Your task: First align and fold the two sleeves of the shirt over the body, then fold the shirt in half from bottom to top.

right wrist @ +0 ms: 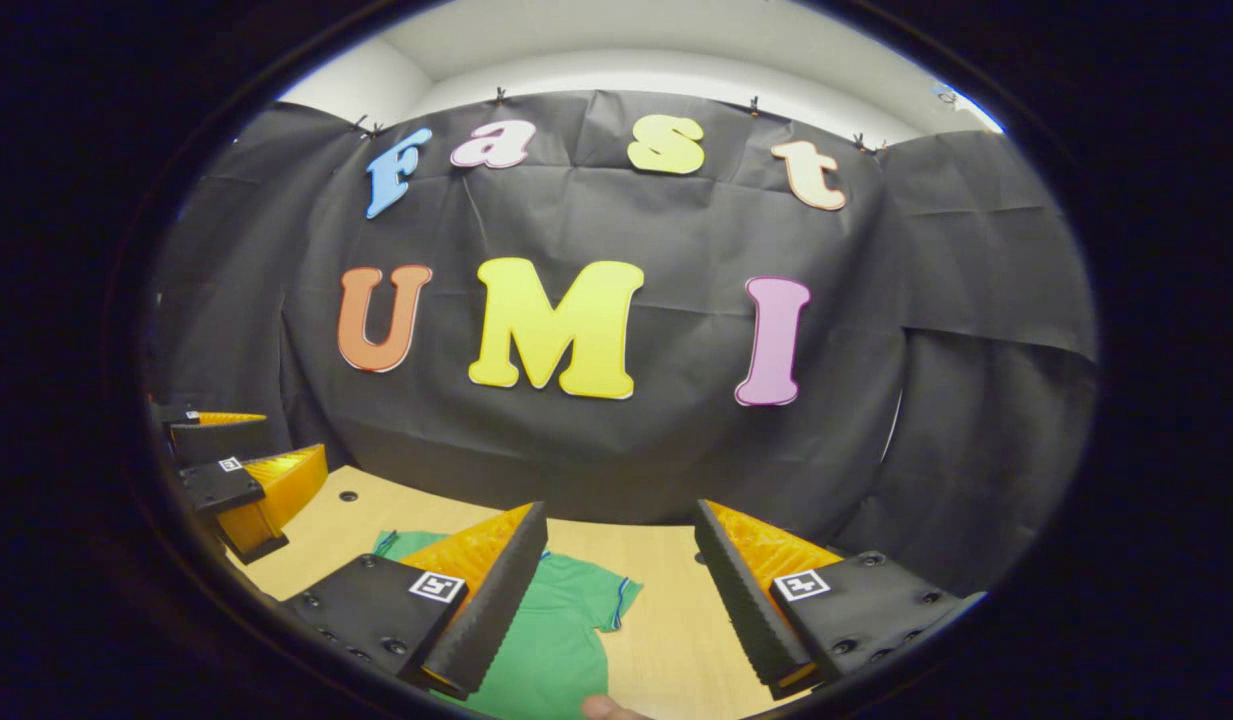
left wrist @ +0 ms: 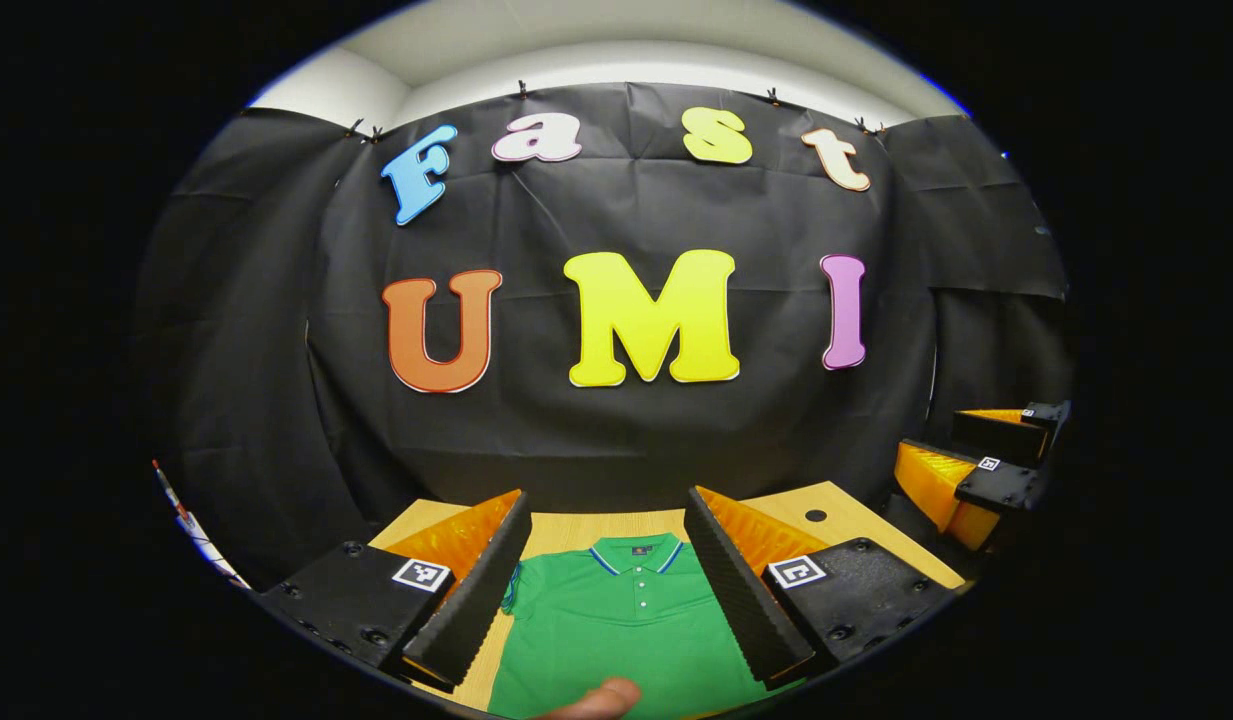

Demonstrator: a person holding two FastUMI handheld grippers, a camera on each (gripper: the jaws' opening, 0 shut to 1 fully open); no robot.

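Fingertip of the person [left wrist: 601, 697] pokes in at the very bottom of the left gripper view, right over the green shirt [left wrist: 626, 625]. That shirt lies flat on the wooden desk [left wrist: 836, 505], collar [left wrist: 636, 553] toward the far edge by the black cloth wall, buttons running straight away from the camera, so its long axis points front to back. Left gripper [left wrist: 606, 580] hangs above it with fingers spread wide and nothing between them, the collar framed squarely in the gap. Right gripper [right wrist: 621, 590] is likewise wide open and holding nothing; from its view the shirt [right wrist: 556, 640] sits off to the left, one short sleeve [right wrist: 606, 600] sticking out flat toward bare desk [right wrist: 666, 640]. The other gripper [right wrist: 246, 480] shows farther left there. That visible sleeve is not folded over the body. My read: the left gripper is centred on the shirt, the right one sits nearer that spread sleeve.
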